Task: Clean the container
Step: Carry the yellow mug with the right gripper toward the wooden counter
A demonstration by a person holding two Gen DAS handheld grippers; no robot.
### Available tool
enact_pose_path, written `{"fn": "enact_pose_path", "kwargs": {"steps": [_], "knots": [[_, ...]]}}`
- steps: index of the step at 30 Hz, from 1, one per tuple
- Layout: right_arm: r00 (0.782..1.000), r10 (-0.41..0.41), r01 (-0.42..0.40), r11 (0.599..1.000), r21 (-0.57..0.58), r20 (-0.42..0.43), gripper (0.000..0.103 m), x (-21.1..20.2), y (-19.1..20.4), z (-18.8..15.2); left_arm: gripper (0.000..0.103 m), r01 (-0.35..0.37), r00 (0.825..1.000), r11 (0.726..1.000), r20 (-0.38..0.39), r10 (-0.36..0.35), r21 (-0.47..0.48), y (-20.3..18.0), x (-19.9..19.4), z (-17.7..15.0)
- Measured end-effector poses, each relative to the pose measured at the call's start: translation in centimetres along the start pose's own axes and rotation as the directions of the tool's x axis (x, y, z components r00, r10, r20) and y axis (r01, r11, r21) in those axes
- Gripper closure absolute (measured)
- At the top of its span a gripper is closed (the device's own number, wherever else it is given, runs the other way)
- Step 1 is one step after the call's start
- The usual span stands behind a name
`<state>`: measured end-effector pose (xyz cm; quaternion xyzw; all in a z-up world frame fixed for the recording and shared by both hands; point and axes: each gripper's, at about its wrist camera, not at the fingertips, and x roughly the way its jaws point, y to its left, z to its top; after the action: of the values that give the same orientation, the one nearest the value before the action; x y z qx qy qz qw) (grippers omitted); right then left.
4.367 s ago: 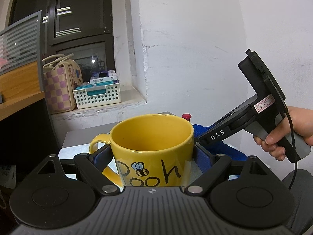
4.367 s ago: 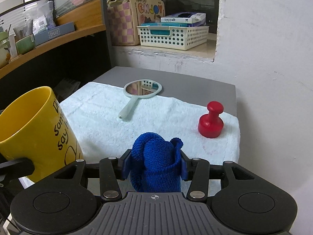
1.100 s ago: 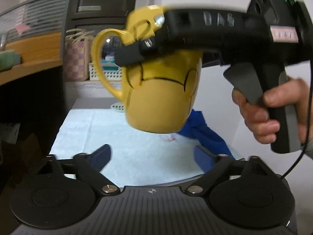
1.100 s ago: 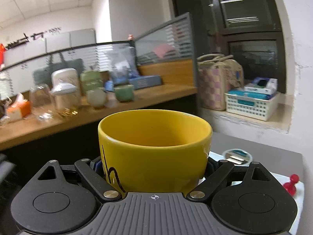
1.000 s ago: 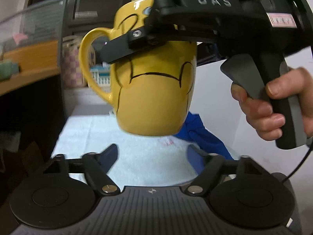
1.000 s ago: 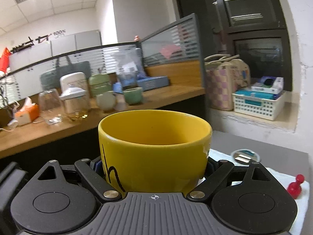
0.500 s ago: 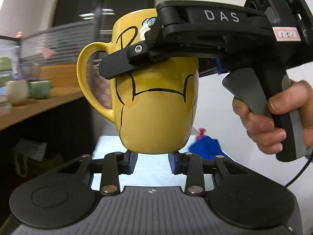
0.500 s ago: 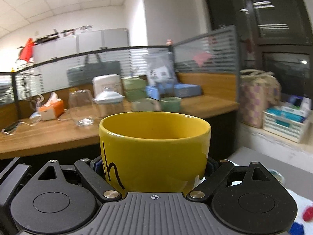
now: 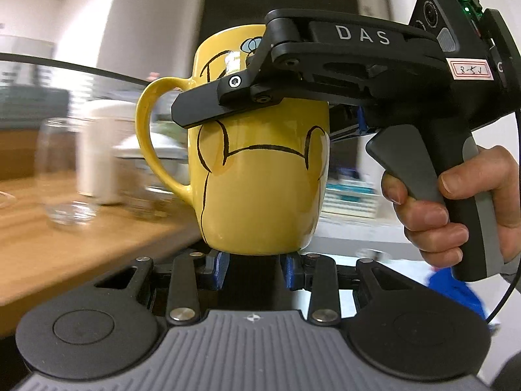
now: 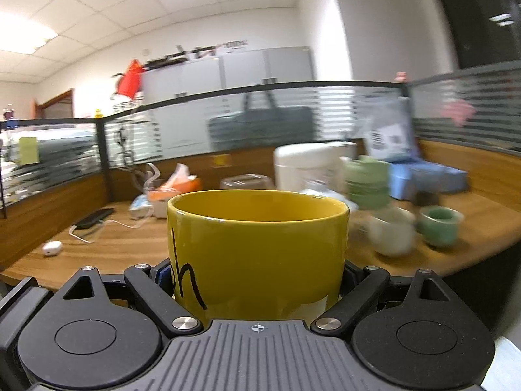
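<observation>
A yellow mug (image 9: 260, 163) with black drawing and a handle on its left hangs upright in the air, held by my right gripper (image 9: 257, 97), whose jaws clamp its upper sides. In the right wrist view the mug (image 10: 257, 247) fills the space between the jaws, its mouth up. My left gripper (image 9: 254, 267) sits just under the mug's base with its blue pads (image 9: 221, 265) close together, nearly shut, nothing seen between them. The blue cloth (image 9: 456, 293) lies low at the right, partly hidden behind the right gripper's handle.
A wooden desk (image 10: 130, 244) holds a glass jar (image 9: 62, 176), a white canister (image 10: 302, 163), green cups (image 10: 439, 224), a tissue box (image 10: 176, 189) and a phone with cable (image 10: 94, 221). A glass partition (image 10: 260, 120) stands behind. The background is blurred.
The mug passed from my left gripper to my right, which dropped the blue cloth. Left jaws closed under the mug's base. Both grippers swung left toward the wooden desk in the last half second.
</observation>
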<state>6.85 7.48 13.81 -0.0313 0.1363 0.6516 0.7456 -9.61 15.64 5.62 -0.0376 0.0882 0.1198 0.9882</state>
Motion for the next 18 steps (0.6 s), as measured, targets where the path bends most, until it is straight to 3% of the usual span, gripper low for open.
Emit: {"fn": "enact_pose_path", "kwargs": {"steps": [4, 10, 18], "knots": [[0.997, 0.076, -0.076, 0.997, -0.002, 0.017, 0.012, 2.7, 2.3, 1.8, 0.063, -0.116, 0.993, 0.993, 0.003, 0.116, -0.024, 3.5, -1.2, 0.4], [0.987, 0.160, -0.159, 0.987, -0.017, 0.026, 0.012, 7.8, 4.6, 2.7, 0.059, -0.253, 0.968, 0.962, -0.021, 0.252, -0.103, 8.4, -4.3, 0.5], [0.987, 0.156, -0.154, 0.987, -0.053, 0.034, 0.012, 9.8, 5.4, 1.9, 0.052, -0.348, 0.937, 0.931, -0.030, 0.347, -0.113, 10.4, -8.6, 0.5]]}}
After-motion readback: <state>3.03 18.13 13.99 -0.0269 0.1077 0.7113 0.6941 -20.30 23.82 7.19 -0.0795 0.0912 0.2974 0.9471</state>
